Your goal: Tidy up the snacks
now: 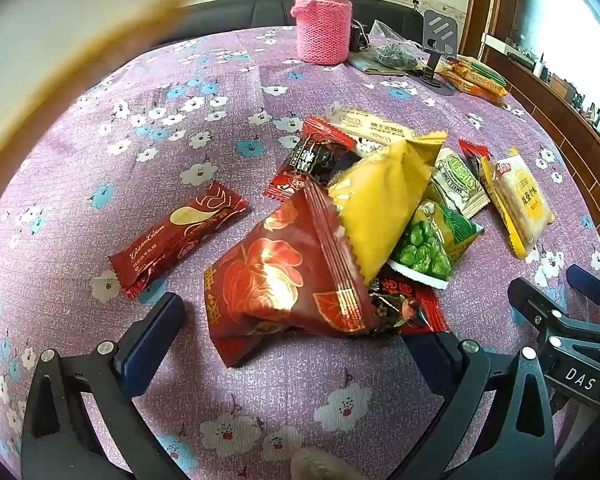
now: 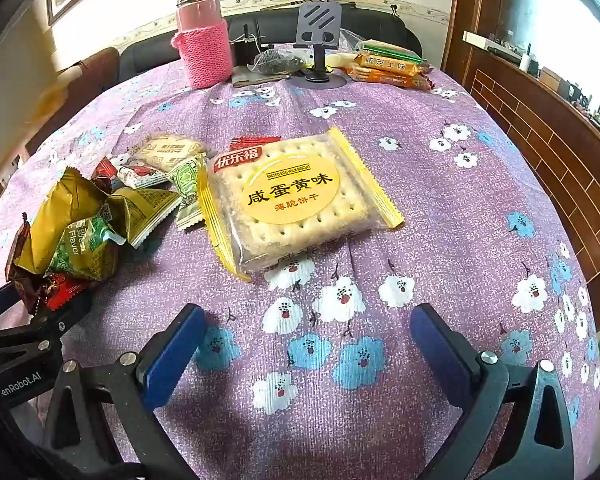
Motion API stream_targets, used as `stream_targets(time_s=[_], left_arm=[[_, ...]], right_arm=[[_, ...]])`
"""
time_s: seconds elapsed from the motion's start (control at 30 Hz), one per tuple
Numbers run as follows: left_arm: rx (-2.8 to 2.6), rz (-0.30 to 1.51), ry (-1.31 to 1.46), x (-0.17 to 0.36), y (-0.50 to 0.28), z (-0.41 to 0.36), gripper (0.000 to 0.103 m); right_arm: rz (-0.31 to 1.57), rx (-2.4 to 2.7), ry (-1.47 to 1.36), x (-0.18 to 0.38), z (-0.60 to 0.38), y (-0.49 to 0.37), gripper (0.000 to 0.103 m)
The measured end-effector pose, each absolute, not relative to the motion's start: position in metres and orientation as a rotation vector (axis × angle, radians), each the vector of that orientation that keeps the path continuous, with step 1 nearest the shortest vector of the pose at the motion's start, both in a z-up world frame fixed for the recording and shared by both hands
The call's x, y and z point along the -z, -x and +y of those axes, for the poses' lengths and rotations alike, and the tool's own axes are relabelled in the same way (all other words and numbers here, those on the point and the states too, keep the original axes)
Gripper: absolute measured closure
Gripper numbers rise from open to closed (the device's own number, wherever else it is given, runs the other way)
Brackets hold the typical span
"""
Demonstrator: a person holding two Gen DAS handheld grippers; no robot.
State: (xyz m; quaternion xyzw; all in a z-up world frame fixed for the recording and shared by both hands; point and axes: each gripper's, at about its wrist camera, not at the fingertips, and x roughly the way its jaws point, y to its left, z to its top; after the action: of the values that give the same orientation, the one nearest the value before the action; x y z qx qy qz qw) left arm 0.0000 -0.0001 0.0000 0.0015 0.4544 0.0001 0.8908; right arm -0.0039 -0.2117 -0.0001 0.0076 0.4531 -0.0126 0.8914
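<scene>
A heap of snack packets lies on the purple flowered tablecloth (image 1: 260,92). A red floral packet (image 1: 284,280) lies just ahead of my open, empty left gripper (image 1: 300,344), between its blue fingers. A yellow packet (image 1: 384,196), a green pea packet (image 1: 428,244) and a black-red packet (image 1: 320,156) lie behind it. A dark red bar (image 1: 180,232) lies apart to the left. A salted egg yolk biscuit pack (image 2: 292,196) lies ahead of my open, empty right gripper (image 2: 304,344). The right gripper also shows in the left wrist view (image 1: 564,304).
A pink flask in a knitted sleeve (image 2: 204,40) stands at the far side. A grey phone stand (image 2: 320,32), a clear bag (image 2: 276,60) and orange biscuit packs (image 2: 388,68) sit near it. A wooden cabinet (image 2: 540,128) runs along the right.
</scene>
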Motion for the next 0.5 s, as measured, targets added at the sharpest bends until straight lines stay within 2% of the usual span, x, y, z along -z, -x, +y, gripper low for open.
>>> stream_targets(time_s=[0.5], left_arm=[[0.002,0.943,0.001,0.0001,-0.0002,0.0004,0.0]], right_arm=[[0.94,0.025,-0.017,0.0,-0.2118,0.0038,0.0]])
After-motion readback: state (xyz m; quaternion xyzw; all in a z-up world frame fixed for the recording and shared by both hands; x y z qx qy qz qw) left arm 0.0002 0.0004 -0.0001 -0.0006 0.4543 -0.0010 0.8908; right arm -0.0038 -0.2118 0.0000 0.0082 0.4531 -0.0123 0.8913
